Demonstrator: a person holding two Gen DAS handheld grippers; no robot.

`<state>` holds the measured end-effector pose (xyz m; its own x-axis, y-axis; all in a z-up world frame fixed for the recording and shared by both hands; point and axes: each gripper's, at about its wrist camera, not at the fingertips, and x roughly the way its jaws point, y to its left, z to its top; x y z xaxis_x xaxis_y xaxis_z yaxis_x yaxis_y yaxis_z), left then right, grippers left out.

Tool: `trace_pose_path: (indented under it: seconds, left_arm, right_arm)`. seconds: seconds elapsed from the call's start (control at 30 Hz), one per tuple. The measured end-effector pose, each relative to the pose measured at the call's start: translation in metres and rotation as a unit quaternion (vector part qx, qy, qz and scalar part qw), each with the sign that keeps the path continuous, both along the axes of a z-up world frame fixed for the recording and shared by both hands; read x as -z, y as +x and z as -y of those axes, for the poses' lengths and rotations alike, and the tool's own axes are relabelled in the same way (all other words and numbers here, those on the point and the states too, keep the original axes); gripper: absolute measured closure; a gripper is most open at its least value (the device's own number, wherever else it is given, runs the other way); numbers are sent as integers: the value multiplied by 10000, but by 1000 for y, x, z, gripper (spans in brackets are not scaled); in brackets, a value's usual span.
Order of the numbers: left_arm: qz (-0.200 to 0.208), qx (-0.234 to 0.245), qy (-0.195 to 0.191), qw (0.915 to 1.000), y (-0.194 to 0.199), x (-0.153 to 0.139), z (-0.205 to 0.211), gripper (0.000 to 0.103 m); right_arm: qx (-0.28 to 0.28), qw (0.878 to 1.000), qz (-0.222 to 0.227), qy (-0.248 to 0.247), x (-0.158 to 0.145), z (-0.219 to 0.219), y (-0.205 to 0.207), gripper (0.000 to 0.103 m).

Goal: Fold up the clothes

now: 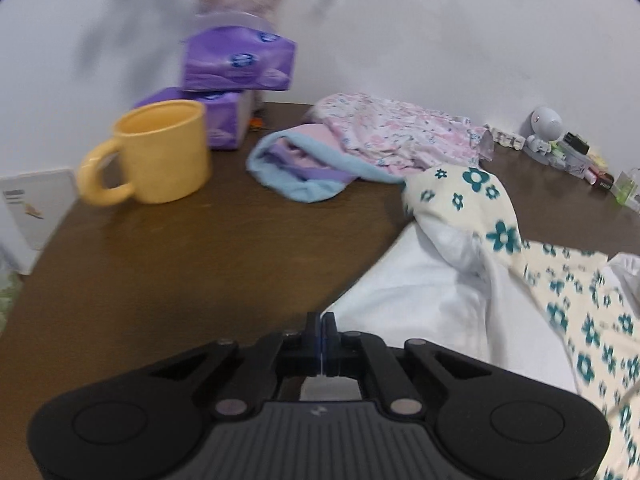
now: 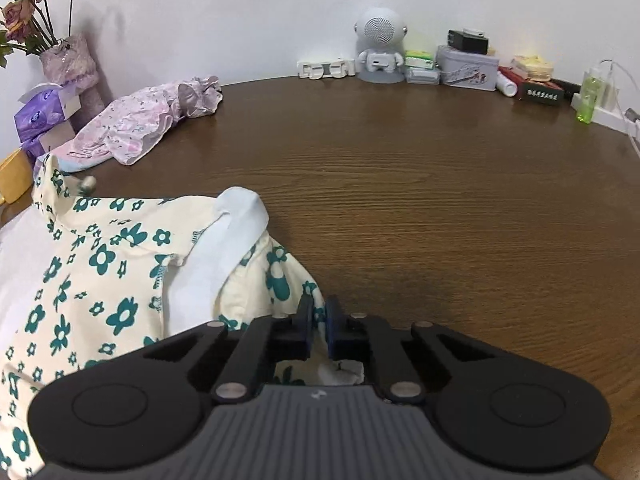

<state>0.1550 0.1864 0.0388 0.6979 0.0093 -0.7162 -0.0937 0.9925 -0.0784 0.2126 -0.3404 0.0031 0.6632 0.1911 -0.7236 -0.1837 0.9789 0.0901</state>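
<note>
left tool [image 1: 321,322] closed at white garment [image 1: 420,292] edge, hold unclear | right tool [image 2: 319,312] pinching floral cloth [image 2: 100,264], lower left | bench [image 2: 400,184]

No legible text anywhere.

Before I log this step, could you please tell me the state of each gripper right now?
Left gripper: closed; whether it pinches the white fabric cannot be told.
Right gripper: closed on the floral garment.
</note>
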Motion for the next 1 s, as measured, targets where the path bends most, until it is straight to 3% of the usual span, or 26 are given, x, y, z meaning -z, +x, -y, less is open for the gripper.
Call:
trace_pose_path:
  seconds: [0.27, 0.4, 0.47, 0.5, 0.53, 0.6, 0.77, 1.0]
  left_arm:
    - [-190, -431, 345, 9983, -41, 3, -9, 103]
    - [-294, -737, 111, 9968, -48, 3, -19, 100]
    - [-28, -674, -106, 9977, -49, -7, -22, 92]
    - [93, -545, -126, 9984, -46, -13, -21, 82]
    - [153, -391, -114, 9991, -41, -19, -17, 64]
    - [149, -102, -103, 9998, -22, -25, -7, 45]
    - [-145, 430, -278, 9986, 45, -24, 13, 44]
    - [-566, 597, -73, 9966, 102, 4, 24, 51]
  right_arm:
    - [-24, 9997, 175, -172, 1, 1, -13, 97]
    - [-42, 9993, 264, -258, 2, -2, -15, 96]
    - [-45, 9993, 296, -240, 3, -2, -16, 96]
    - [-42, 9993, 298, -208, 3, -1, -16, 95]
    - [-37, 9994, 297, -172, 3, 1, -16, 95]
    - [-30, 9995, 286, -117, 3, 2, -15, 95]
    - [-26, 9994, 303, -135, 4, 1, -16, 95]
    - [-39, 9995, 304, -94, 3, 2, -16, 95]
